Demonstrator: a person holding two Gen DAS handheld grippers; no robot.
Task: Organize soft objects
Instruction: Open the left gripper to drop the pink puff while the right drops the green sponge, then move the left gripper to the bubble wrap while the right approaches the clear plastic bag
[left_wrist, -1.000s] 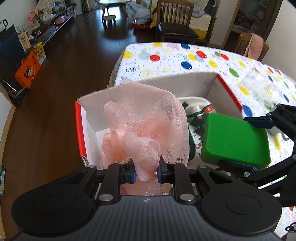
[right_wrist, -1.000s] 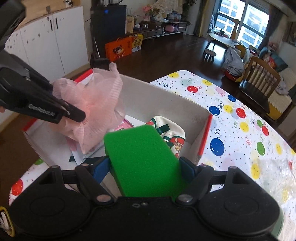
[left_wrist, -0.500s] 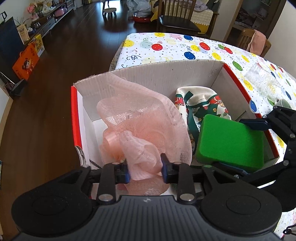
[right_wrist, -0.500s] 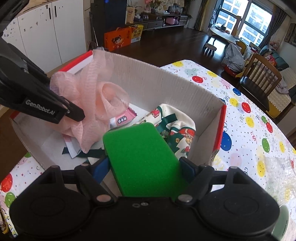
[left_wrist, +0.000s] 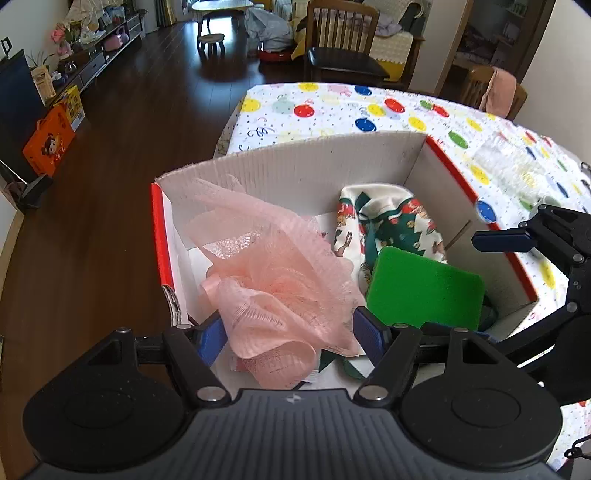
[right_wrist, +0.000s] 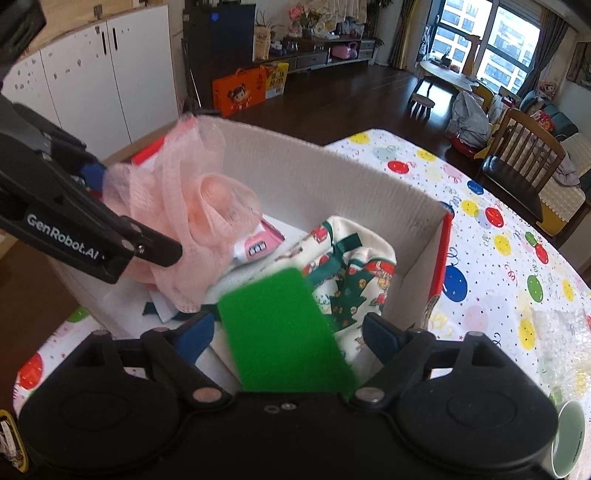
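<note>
A pink mesh bath pouf (left_wrist: 280, 280) lies in the left half of a white cardboard box (left_wrist: 314, 166) with red edges. My left gripper (left_wrist: 290, 336) straddles the pouf's near end; its jaws are opening and the blue pads stand clear of it. The green sponge (right_wrist: 284, 332) sits between the pads of my right gripper (right_wrist: 288, 334), whose jaws are opening too, with a gap on each side. The sponge (left_wrist: 421, 288) rests over a Christmas-print cloth (left_wrist: 391, 221) in the box's right half. In the right wrist view the pouf (right_wrist: 192, 221) is beside the left gripper's fingers (right_wrist: 155, 251).
The box (right_wrist: 332, 173) stands on a table with a balloon-print cloth (left_wrist: 332, 110). A pink and white packet (right_wrist: 255, 251) lies under the pouf. Crumpled clear plastic (left_wrist: 509, 166) and a mug (right_wrist: 569, 443) sit to the right. A wooden chair (left_wrist: 343, 55) stands beyond the table.
The left jaws spread from pinching the pouf to wide apart, and the pouf settled into the box. The right jaws widened off the sponge, which dropped lower onto the cloth.
</note>
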